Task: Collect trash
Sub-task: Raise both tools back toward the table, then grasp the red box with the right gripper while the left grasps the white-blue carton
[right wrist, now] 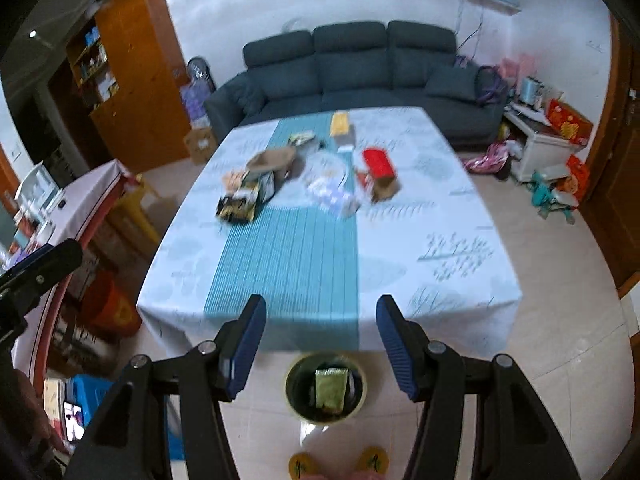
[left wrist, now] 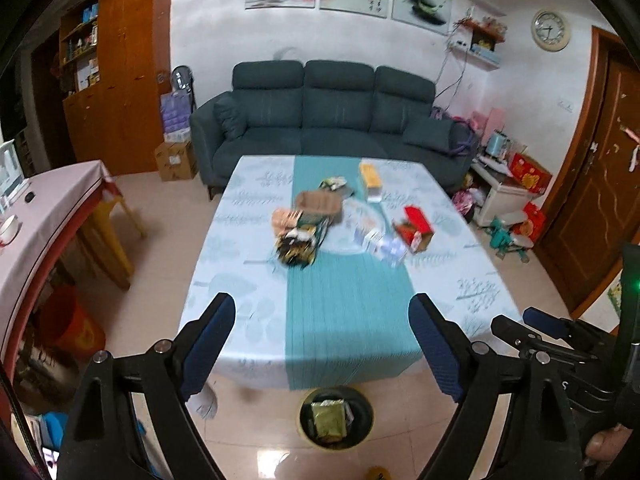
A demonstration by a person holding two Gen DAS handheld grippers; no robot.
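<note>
Both grippers hang high above the near edge of a table (left wrist: pixel 240 280) covered in a leaf-print cloth with a teal stripe. My left gripper (left wrist: pixel 322 304) is open and empty. My right gripper (right wrist: pixel 321 302) is open and empty too. Mid-table lies a cluster of trash: a red box (left wrist: pixel 416 226), a yellow box (left wrist: pixel 370 180), a brown cardboard box (left wrist: pixel 320 204), a black-and-yellow packet (left wrist: pixel 298 248) and clear wrappers (left wrist: pixel 380 240). On the floor below the table's edge stands a round bin (left wrist: pixel 299 420) with a green packet (left wrist: pixel 329 420) inside.
A dark sofa (left wrist: pixel 332 120) stands behind the table. At left are a pink-clothed side table (left wrist: pixel 52 208), a yellow stool (left wrist: pixel 116 236) and an orange bucket (left wrist: pixel 68 324). Boxes and toys crowd the right wall by a wooden door (left wrist: pixel 600 184). Yellow slippers (right wrist: pixel 304 466) lie near the bin.
</note>
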